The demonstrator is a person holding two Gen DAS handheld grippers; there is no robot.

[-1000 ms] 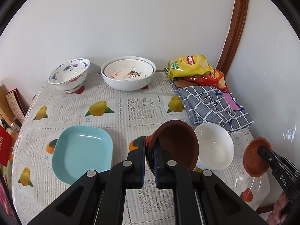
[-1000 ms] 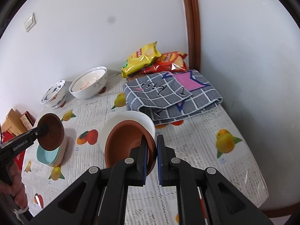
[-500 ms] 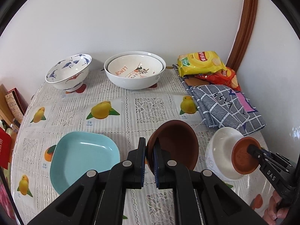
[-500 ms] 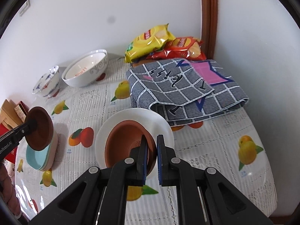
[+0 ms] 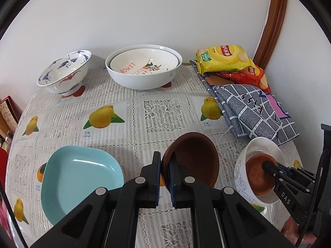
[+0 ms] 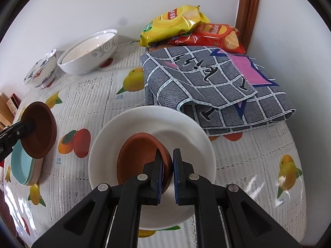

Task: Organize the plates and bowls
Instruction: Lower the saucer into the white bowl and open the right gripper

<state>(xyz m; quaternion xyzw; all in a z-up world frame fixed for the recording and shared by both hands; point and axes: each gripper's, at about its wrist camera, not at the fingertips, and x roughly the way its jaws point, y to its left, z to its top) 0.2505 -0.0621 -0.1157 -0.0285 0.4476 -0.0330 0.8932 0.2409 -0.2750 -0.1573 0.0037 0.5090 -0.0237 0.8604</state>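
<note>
My left gripper [image 5: 164, 166] is shut on the rim of a dark brown bowl [image 5: 194, 159] and holds it above the table, just right of a light blue square plate [image 5: 80, 177]. My right gripper [image 6: 167, 161] is shut on the rim of a terracotta bowl [image 6: 138, 157] that sits down inside a white bowl [image 6: 186, 136]. The left wrist view shows that pair at the right edge, the terracotta bowl [image 5: 257, 171] in the white bowl [image 5: 241, 169]. The right wrist view shows the brown bowl [image 6: 41, 130] over the blue plates [image 6: 18, 165].
A blue-patterned bowl [image 5: 64, 72] and two nested white bowls [image 5: 144, 68] stand at the back by the wall. Snack bags [image 5: 223, 59] and a folded grey checked cloth [image 5: 254, 111] lie at the back right. Boxes [image 5: 8, 113] stand off the left edge.
My right gripper has lowered the terracotta bowl from beside the white bowl down into it. My left gripper has kept the brown bowl and shifted slightly forward.
</note>
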